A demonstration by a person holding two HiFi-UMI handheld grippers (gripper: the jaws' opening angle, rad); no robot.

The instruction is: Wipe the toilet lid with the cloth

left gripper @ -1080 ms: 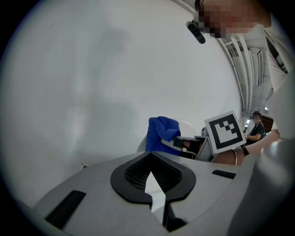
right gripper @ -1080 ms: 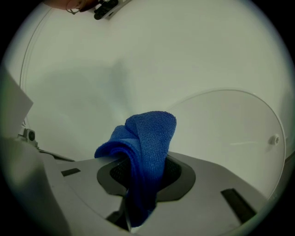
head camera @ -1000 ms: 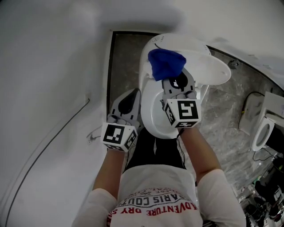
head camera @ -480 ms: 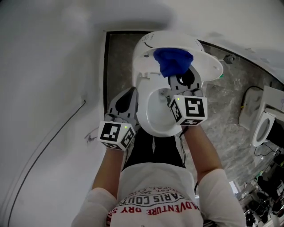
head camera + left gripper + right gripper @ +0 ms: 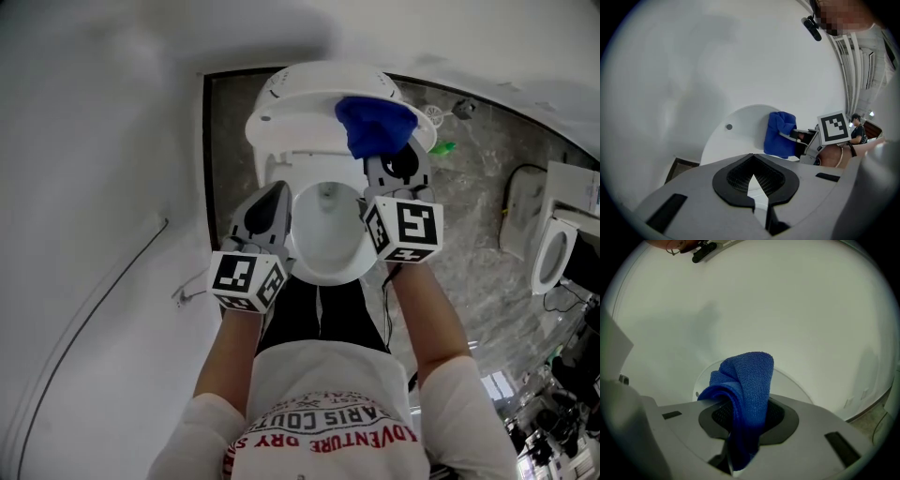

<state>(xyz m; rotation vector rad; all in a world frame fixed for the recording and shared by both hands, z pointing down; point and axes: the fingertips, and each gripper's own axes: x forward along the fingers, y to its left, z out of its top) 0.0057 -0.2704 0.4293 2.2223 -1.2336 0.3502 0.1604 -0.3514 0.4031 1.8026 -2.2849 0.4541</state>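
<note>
The white toilet lid [image 5: 300,94] stands raised behind the open bowl [image 5: 323,234]. My right gripper [image 5: 389,159] is shut on a bunched blue cloth [image 5: 375,127], which presses on the lid's right part. In the right gripper view the cloth [image 5: 745,380] bulges up out of the jaws of the right gripper [image 5: 740,427], in front of the lid's rim [image 5: 792,383]. My left gripper [image 5: 272,197] hangs shut and empty beside the bowl's left edge. The left gripper view shows the left gripper [image 5: 752,180], the lid [image 5: 740,136], the cloth [image 5: 780,136] and the right gripper's marker cube [image 5: 833,127].
A white wall [image 5: 94,187] with a thin cable [image 5: 94,309] closes in on the left. Grey marble floor [image 5: 469,216] spreads to the right, with a second white toilet [image 5: 553,253] at the right edge. A small green thing [image 5: 442,147] lies by the lid.
The right gripper has carried the cloth rightward across the lid, from its left part to its right part. The left gripper has stayed beside the bowl.
</note>
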